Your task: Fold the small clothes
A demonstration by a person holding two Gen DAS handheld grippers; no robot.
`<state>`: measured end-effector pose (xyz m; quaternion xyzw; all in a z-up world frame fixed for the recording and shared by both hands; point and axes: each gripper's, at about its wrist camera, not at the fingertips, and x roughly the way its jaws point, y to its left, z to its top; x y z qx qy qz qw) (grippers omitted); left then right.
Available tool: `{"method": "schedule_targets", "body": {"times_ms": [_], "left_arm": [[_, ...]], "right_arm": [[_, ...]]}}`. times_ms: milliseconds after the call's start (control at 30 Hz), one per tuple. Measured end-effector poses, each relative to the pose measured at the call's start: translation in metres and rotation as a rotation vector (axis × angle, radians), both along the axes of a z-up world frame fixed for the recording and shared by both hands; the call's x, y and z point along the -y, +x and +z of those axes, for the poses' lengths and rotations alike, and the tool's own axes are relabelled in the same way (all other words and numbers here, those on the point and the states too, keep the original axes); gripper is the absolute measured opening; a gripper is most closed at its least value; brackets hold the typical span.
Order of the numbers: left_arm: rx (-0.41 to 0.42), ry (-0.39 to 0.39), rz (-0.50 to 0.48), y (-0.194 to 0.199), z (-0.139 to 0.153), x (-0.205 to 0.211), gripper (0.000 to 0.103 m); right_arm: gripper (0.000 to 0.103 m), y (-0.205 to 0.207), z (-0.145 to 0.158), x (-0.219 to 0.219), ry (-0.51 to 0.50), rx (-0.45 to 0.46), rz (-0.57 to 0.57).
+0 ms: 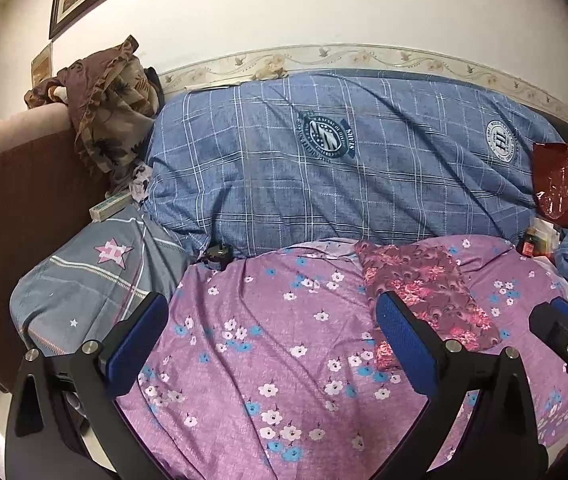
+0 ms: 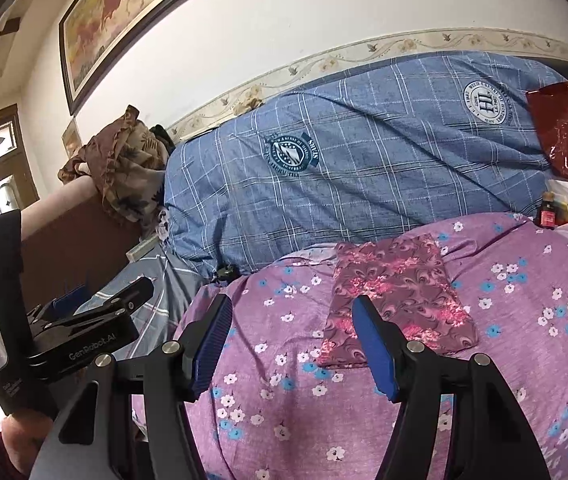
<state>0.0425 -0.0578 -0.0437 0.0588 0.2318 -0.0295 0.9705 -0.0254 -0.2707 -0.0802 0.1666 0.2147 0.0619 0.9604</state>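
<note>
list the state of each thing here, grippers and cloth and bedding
left gripper: open, nothing between its pads
right gripper: open, nothing between its pads
maroon floral cloth: folded flat into a rectangle, lying on the purple sheet
purple floral sheet: spread out, lightly wrinkled
blue plaid quilt: bunched along the wall
brown patterned cloth: crumpled, draped over the headboard
red plastic bag: crinkled, at the quilt's right end

Landmark is the folded cloth [image 1: 430,296], lying flat on the bedsheet [image 1: 276,360]. Quilt [image 1: 344,168] is sitting behind it against the wall. Pillow [image 1: 84,276] is lying well to its left, plastic bag [image 1: 564,188] behind-right. My left gripper [image 1: 272,344] is hanging before-left of it, my right gripper [image 2: 292,348] likewise.
</note>
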Motion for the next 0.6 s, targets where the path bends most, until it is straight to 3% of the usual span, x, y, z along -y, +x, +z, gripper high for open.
{"method": "schedule_targets", "body": {"times_ms": [300, 600], "left_arm": [[-0.011, 0.003, 0.031, 0.004, -0.005, -0.008, 0.103], [-0.012, -0.005, 0.023, 0.001, -0.004, -0.009, 0.103]], "right_arm": [[0.065, 0.008, -0.012, -0.012, -0.004, -0.032, 0.032], [0.065, 0.004, -0.004, -0.016, -0.015, -0.013, 0.033]]}}
